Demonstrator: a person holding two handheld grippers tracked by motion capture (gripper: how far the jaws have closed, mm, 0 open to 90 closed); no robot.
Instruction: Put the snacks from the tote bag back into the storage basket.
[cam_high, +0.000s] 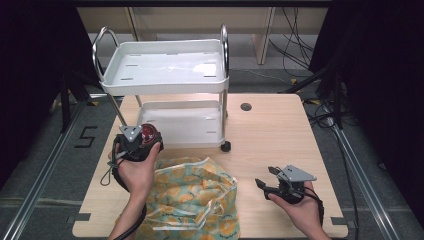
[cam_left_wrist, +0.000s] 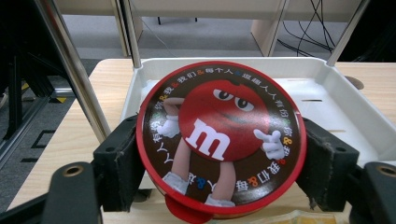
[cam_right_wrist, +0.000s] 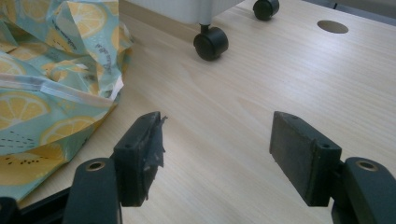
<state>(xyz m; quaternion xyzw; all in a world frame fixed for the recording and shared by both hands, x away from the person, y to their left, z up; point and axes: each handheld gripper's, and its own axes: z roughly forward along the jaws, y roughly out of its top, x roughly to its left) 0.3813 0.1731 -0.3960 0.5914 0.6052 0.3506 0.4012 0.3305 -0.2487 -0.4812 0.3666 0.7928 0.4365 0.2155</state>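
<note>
**Setting the candy tin into the cart's lower tray**

We hold the round red candy tin (cam_left_wrist: 221, 135) clamped across its rim in the left tongs (cam_high: 143, 138), just at the near edge of the cart's lower tray (cam_left_wrist: 345, 116). We should keep it level and clear the tray's wall before letting go. The left forearm reaches forward past the lemon-print bag (cam_high: 192, 200); the right tongs (cam_high: 267, 179) rest gaping and empty, to the right of the cart.

Red-rimmed brown tin (cam_left_wrist: 222, 140) showing a red cartoon candy; bag (cam_high: 192, 200) wearing yellow lemons on teal; cart (cam_high: 165, 67) gleaming white.
</note>
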